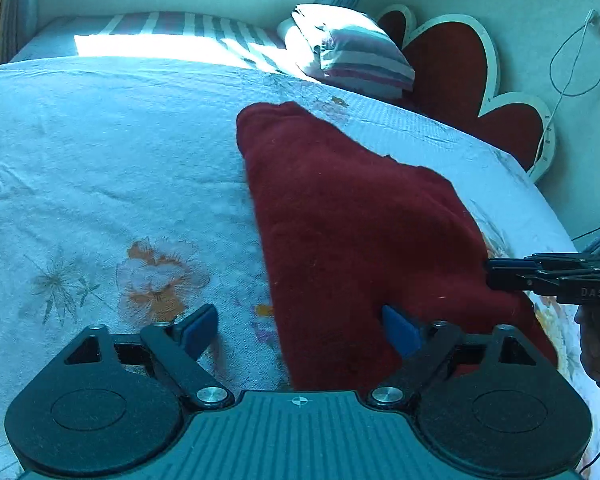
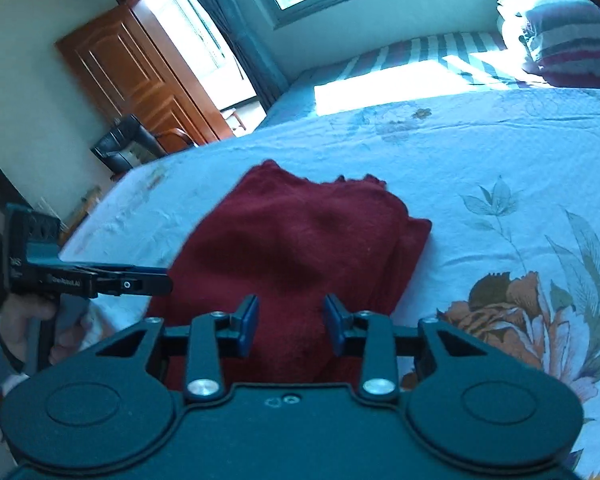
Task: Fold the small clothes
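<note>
Left gripper (image 1: 298, 330): fingers spread wide, nothing grasped, straddling near left edge of red garment (image 1: 352, 220).

Garment laid on bed (image 1: 100, 140), long axis running away from left fingers.

Right gripper (image 2: 291, 326): fingers parted, released, garment directly ahead.

Fuzzy matt maroon garment (image 1: 352, 216); crinkled cotton-looking bedsheet (image 1: 100, 152); glossy wooden door (image 2: 136, 76).

Wide bare bedspread (image 1: 100, 152) lies left of the red garment (image 1: 340, 220); the striped pillow (image 1: 352, 52) and headboard (image 1: 460, 64) crowd the far corner, where passage looks tight, probably.
</note>
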